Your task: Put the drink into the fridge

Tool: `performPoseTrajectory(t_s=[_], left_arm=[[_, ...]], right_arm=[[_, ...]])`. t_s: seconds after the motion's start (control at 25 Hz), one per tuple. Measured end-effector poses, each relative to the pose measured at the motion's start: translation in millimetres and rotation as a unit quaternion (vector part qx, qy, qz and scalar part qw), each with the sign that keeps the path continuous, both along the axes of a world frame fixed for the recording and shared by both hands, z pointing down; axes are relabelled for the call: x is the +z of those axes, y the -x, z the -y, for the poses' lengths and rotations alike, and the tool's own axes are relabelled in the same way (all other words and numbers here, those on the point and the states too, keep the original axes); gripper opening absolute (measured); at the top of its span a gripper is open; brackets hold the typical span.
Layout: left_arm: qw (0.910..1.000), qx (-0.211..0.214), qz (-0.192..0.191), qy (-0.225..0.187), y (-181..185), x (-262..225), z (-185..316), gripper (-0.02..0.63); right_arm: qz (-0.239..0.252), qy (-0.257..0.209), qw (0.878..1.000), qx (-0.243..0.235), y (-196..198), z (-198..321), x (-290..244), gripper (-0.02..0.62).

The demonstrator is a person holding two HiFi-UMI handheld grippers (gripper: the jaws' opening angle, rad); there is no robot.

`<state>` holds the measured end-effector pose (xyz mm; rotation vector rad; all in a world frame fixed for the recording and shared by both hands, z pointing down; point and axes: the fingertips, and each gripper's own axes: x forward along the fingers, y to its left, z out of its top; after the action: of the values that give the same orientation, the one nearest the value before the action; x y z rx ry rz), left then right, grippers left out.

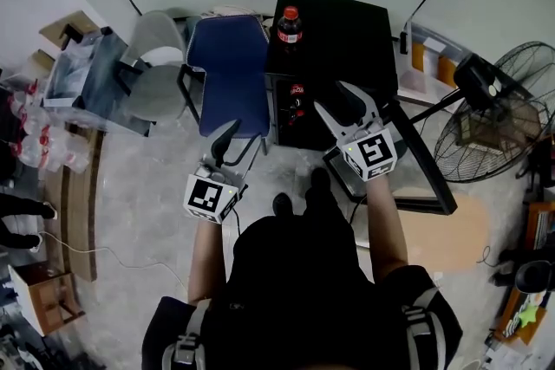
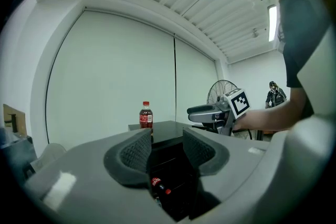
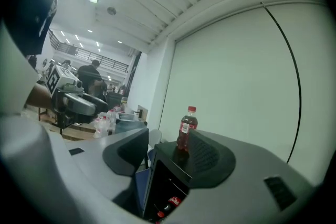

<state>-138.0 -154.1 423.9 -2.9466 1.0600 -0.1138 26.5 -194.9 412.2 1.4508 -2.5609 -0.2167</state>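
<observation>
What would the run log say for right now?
left gripper: open, empty | right gripper: open, empty | cola bottle: upright on fridge top | second bottle: inside fridge | door: open

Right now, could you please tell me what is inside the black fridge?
One cola bottle lies in the fridge, with its red label and cap showing. The rest of the interior is too dark to make out. A second bottle stands on top.

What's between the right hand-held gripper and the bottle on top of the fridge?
Only the fridge's bare black top lies between right hand-held gripper and bottle; head view shows it.
</observation>
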Motion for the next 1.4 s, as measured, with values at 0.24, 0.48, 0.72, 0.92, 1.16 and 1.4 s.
performPoseTrajectory(t_s=[0.24,0.48,0.72,0.92,1.16,1.4], left_arm=[[0.9999,-0.012,-0.006,0.0,7.7,-1.1,6.8,0.186],[0.9996,-0.026,-0.005,-0.011,12.1,-3.9,16.2,0.184],[0.9992,-0.039,-0.004,-0.009,13.2,-8.5,29.4,0.183],[0.9985,-0.054,0.004,-0.005,15.6,-5.5,41.3,0.183],[0.9974,-0.072,0.006,-0.007,17.0,-9.1,62.5,0.183],[0.9958,-0.091,0.008,-0.007,18.8,-9.6,84.9,0.181]], right_arm=[[0.003,-0.012,1.0,-0.003,2.4,16.7,-11.8,0.232],[-0.011,-0.017,1.0,-0.009,4.1,37.2,-19.4,0.227],[-0.025,-0.004,0.999,-0.022,7.4,62.6,-18.2,0.224],[-0.019,-0.006,0.999,-0.034,8.8,86.9,-20.9,0.224],[-0.022,-0.004,0.998,-0.052,14.7,121.5,-24.9,0.222],[-0.015,-0.006,0.998,-0.055,16.6,156.3,-32.8,0.219]])
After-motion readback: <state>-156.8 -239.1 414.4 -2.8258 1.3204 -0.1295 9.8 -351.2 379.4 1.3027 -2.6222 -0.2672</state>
